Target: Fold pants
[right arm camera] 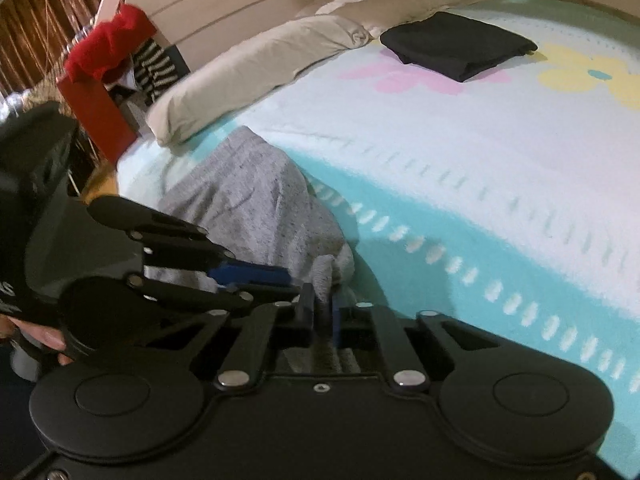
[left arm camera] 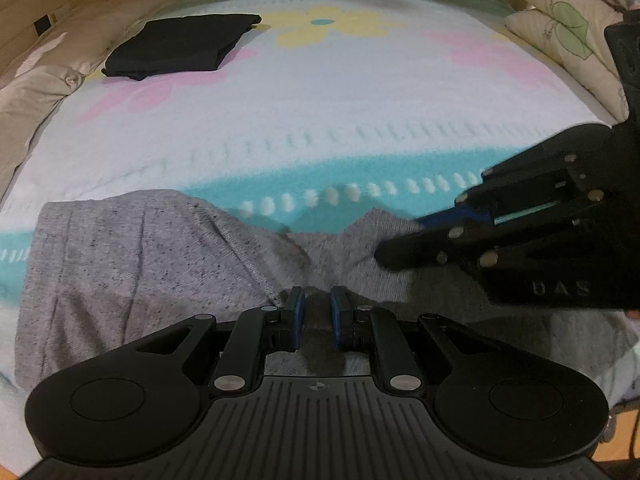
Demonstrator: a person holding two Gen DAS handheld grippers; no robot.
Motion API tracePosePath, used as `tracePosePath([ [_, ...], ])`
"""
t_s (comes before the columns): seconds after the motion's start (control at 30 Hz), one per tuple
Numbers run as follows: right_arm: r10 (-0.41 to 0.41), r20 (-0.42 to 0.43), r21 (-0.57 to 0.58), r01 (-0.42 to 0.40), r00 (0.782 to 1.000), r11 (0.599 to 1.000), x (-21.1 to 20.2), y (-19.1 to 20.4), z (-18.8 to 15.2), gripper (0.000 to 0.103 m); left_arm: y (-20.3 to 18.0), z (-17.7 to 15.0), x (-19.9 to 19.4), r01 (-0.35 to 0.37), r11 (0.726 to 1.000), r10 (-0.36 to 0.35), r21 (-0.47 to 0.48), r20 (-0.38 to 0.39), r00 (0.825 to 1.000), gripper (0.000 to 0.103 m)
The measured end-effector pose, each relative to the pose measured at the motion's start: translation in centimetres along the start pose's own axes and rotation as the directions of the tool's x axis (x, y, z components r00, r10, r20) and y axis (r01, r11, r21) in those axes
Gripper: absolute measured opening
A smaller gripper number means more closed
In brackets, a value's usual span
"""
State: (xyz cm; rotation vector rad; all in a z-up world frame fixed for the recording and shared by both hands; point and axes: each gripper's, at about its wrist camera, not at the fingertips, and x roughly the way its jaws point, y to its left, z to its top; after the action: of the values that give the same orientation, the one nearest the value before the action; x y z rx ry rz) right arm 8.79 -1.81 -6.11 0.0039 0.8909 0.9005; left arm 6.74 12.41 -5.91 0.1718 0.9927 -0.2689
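Grey pants [left arm camera: 152,264] lay bunched at near edge of bed [left arm camera: 340,100], well short of folded black garment [left arm camera: 180,46]; left tool [left arm camera: 317,314] pinched fabric, right tool [right arm camera: 322,312] clamped fold beside it, likely to lift and spread

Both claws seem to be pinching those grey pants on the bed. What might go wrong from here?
1. The right gripper pinches only a thin fold of the grey pants; it may slip out when lifted.
2. The left gripper holds cloth close beside it, so the grippers could bump, or the pants bunch instead of folding flat.
3. The pants lie at the bed's near edge and might slide off.
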Motion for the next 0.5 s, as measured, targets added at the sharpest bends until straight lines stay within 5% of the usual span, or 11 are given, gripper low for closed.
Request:
tracePosePath([
  [0.17, -0.125, 0.051, -0.063, 0.128, 0.991, 0.990, -0.6, 0.1, 1.6, 0.010, 0.7, -0.7, 1.0, -0.012, 1.000, 0.012, 0.003, -0.107, 0.994, 0.015],
  [0.3, -0.234, 0.114, -0.029, 0.239, 0.966, 0.971, -0.5, -2.4, 4.5, 0.010, -0.3, -1.2, 1.1, -0.039, 0.993, 0.051, 0.113, -0.106, 0.993, 0.015],
  [0.5, -0.307, 0.032, -0.079, 0.309, 0.951, 0.948, 3.8, -4.9, 6.1, 0.008, -0.6, -1.4, 1.1, -0.038, 0.990, 0.052, 0.133, -0.110, 0.993, 0.014],
])
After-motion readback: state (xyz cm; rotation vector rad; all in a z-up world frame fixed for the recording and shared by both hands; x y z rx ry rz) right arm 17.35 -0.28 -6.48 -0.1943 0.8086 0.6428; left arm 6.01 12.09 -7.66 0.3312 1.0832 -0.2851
